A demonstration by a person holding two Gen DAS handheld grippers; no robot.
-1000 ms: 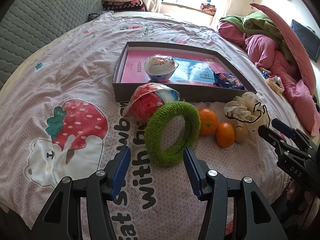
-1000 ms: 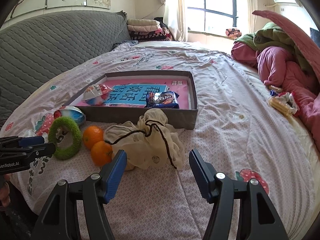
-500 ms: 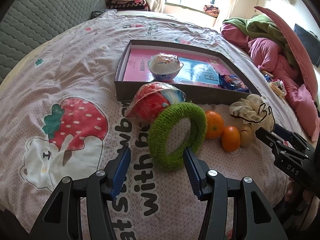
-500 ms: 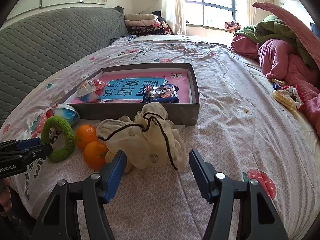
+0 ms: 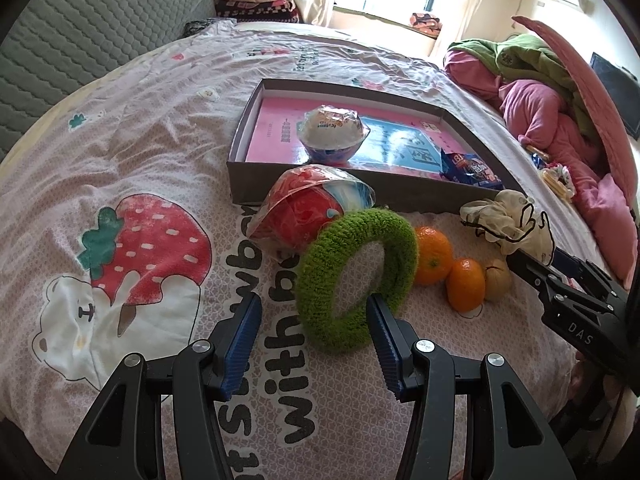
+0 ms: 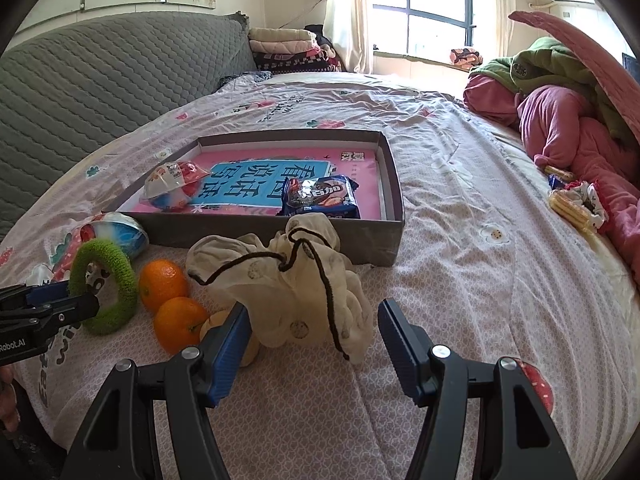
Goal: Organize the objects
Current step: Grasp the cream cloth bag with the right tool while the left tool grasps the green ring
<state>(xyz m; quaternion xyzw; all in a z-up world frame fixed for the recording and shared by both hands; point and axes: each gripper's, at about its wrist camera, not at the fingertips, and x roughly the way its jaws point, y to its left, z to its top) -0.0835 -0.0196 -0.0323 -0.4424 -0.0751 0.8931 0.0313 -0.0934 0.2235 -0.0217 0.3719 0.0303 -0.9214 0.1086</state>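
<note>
Both tongs gaping, empty | my left gripper (image 5: 312,336) lined up on green fuzzy ring (image 5: 356,276), propped against wrapped toy ball (image 5: 308,208) at 11 | my right gripper (image 6: 314,346) straddling cream drawstring pouch (image 6: 296,288) | grey box (image 6: 372,236) at 12, likely destination.

Grey shallow box (image 6: 360,240) on bed holds pink book, wrapped bowl-shaped snack (image 5: 334,136), dark cookie pack (image 6: 320,196). Just in front of box: red-blue wrapped ball (image 5: 308,208), green fuzzy ring (image 5: 356,276) propped up, two oranges (image 5: 448,268) touching, cream drawstring pouch (image 6: 288,292) crumpled.
</note>
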